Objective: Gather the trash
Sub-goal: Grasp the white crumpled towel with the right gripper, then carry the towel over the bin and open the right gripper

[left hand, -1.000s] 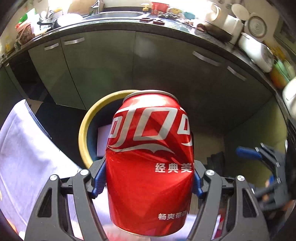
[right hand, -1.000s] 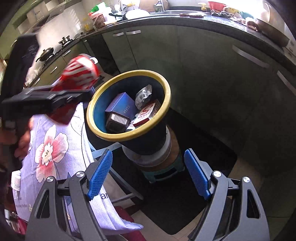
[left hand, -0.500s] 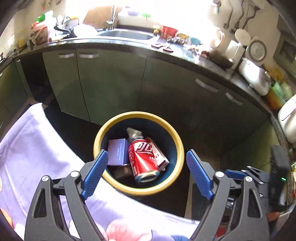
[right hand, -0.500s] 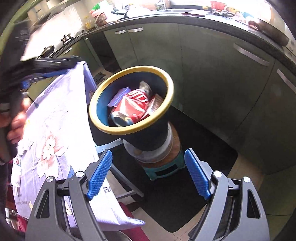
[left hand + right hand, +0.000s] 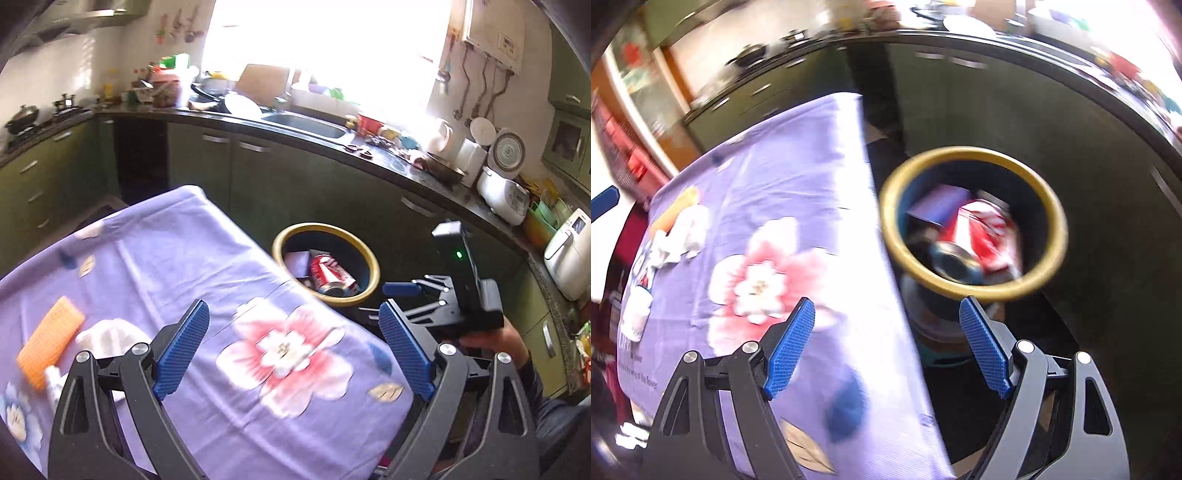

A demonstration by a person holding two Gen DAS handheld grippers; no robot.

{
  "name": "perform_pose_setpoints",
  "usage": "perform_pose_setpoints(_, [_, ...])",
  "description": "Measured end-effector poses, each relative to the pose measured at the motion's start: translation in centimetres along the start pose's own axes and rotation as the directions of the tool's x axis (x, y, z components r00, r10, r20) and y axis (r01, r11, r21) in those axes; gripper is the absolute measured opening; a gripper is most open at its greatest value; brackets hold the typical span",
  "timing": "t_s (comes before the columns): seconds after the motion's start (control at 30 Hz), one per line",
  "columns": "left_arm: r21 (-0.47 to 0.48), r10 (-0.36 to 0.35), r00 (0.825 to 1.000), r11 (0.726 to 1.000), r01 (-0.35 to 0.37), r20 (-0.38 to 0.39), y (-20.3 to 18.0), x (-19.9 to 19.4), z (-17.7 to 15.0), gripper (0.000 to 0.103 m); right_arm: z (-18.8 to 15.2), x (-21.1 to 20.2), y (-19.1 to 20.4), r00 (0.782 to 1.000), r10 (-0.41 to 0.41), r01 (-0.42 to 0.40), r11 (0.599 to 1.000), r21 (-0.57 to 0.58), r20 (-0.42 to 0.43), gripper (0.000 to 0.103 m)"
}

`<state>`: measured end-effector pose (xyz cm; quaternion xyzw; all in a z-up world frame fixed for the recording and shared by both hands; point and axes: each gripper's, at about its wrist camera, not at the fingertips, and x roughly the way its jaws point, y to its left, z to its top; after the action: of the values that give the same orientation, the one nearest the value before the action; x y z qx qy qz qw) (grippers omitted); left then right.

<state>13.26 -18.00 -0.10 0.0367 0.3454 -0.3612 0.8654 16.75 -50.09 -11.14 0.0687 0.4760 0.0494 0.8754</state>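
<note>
Bin: a dark bin with a yellow rim (image 5: 373, 267) stands on the floor just beside the desk (image 5: 229, 258), in front of the green cabinets.
Bin contents: the red can (image 5: 330, 271) lies on its side inside, metal end toward the cameras, next to a purple box (image 5: 297, 262); further trash under them is too small to tell.
Left gripper (image 5: 291, 350): fingers released and spreading wider, nothing between them; it hangs over the flowered purple cloth.
Right gripper (image 5: 886, 349): fingers spread, gripping nothing, over the desk edge with the bin rim just past the right finger.
Change from a second ago: the can was then clamped upright in the left fingers above the bin; half a second ago it already lay in the bin. The left view has pulled away from the bin, which now shows small and far.
Left view only: an orange packet (image 5: 50, 341), crumpled white tissue (image 5: 110, 334) and a small white tube (image 5: 53, 380) on the desk at the near left; the right gripper's body held in the person's hand (image 5: 495, 338); sink and rice cooker on the worktop.
Right view only: blurred by motion; a teal stool (image 5: 942, 350) under the bin; one blue finger (image 5: 604, 203) of the left gripper at the left edge.
</note>
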Motion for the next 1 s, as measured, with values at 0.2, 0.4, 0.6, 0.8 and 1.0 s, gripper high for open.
perform_pose_setpoints(0.2, [-0.124, 0.129, 0.990, 0.985, -0.121, 0.060, 5.3, -6.7, -5.3, 0.089, 3.5, 3.2, 10.2, 0.990, 0.133, -0.142, 0.967, -0.214, -0.054, 0.080])
perform_pose_setpoints(0.4, [-0.221, 0.264, 0.961, 0.945, -0.240, 0.085, 8.9, -10.9, -9.0, 0.090, 6.3, 6.9, 19.7, 0.953, 0.266, -0.300, 0.894, -0.332, -0.145, 0.080])
perform_pose_setpoints(0.6, [-0.235, 0.313, 0.946, 0.929, -0.286, 0.086, 9.9, -12.3, -10.7, 0.090, 9.4, 11.9, 25.0, 0.954, 0.220, -0.278, 0.904, -0.323, -0.206, 0.080])
perform_pose_setpoints(0.8, [-0.233, 0.318, 0.943, 0.929, -0.288, 0.100, 9.7, -12.8, -11.3, 0.090, 10.2, 15.3, 27.5, 0.949, 0.172, -0.255, 0.911, -0.324, -0.263, 0.080])
perform_pose_setpoints(1.0, [-0.238, 0.308, 0.947, 0.930, -0.279, 0.093, 9.9, -12.5, -11.6, 0.090, 8.8, 15.4, 29.0, 0.957, 0.142, -0.232, 0.896, -0.379, -0.252, 0.037])
